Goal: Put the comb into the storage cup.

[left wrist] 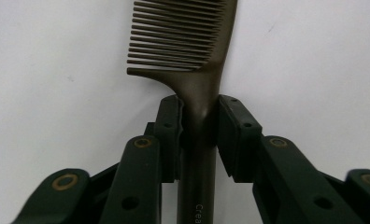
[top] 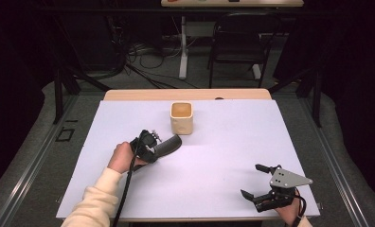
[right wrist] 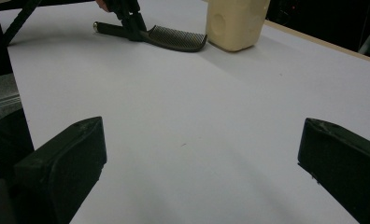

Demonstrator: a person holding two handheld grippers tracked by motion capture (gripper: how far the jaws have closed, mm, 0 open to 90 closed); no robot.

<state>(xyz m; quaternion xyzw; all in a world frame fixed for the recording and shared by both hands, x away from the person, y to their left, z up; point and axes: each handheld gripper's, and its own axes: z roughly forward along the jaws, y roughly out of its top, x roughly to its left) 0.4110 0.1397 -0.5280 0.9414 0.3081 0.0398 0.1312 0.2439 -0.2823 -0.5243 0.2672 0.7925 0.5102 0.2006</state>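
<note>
A dark comb [top: 169,144] lies on the white table, its toothed end toward a cream square cup [top: 182,117] that stands just beyond it. My left gripper [top: 150,147] is shut on the comb's handle; in the left gripper view the jaws pinch the handle [left wrist: 199,126] just below the teeth [left wrist: 174,37]. My right gripper [top: 255,181] rests near the table's front right corner, its jaws wide apart with nothing between them. From the right gripper view the comb [right wrist: 174,37] and the cup [right wrist: 234,23] show at the far side.
The white sheet [top: 223,142] covers the table, with a wooden edge [top: 185,94] at the back. A black chair [top: 237,42] and cables stand on the floor beyond the table.
</note>
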